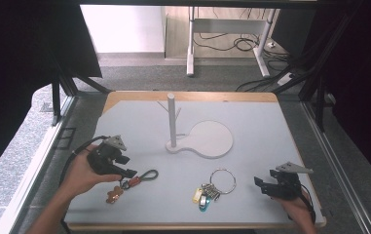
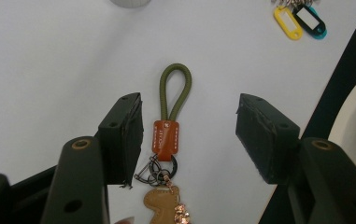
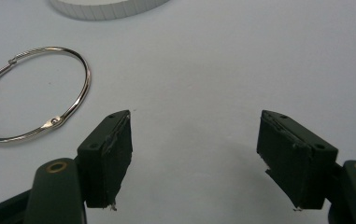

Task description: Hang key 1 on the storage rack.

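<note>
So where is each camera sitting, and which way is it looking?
High view: above the table's near edge, looking forward and down; forearms, left gripper, right gripper.
Left gripper view: rides the left gripper, facing down at the green-loop keychain; open jaws.
Right gripper view: rides the right gripper, facing the table beside the metal ring; open jaws.
Shared: high and right views both show the ring.
</note>
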Action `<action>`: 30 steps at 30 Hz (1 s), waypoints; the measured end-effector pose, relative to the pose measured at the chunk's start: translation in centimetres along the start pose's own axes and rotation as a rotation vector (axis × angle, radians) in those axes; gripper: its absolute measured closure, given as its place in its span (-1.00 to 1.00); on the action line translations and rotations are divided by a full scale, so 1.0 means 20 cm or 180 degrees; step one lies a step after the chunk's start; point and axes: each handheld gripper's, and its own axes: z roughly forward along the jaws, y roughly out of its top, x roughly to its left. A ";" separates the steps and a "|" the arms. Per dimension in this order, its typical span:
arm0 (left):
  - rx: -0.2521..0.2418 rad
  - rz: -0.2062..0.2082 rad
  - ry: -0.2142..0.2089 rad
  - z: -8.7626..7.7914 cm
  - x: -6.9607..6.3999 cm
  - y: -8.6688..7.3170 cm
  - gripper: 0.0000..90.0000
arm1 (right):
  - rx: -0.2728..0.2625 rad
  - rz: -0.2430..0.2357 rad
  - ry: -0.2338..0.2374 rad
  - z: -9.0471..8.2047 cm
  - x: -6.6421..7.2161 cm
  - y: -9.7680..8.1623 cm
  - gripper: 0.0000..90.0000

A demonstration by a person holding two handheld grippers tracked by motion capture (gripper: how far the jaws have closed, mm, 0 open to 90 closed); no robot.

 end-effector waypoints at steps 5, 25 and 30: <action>0.0183 0.0030 -0.0007 0.06 -0.01 0.02 -0.03 | -0.0002 0.0012 -0.0014 -0.01 0.00 0.00 -0.39; 0.0771 0.0076 -0.0048 0.28 0.03 0.04 0.10 | 0.0041 0.0010 -0.0041 0.00 -0.01 0.00 -0.39; 0.0936 0.0097 -0.0019 0.32 0.05 0.04 0.12 | 0.0039 0.0031 -0.0049 -0.01 -0.01 0.00 -0.39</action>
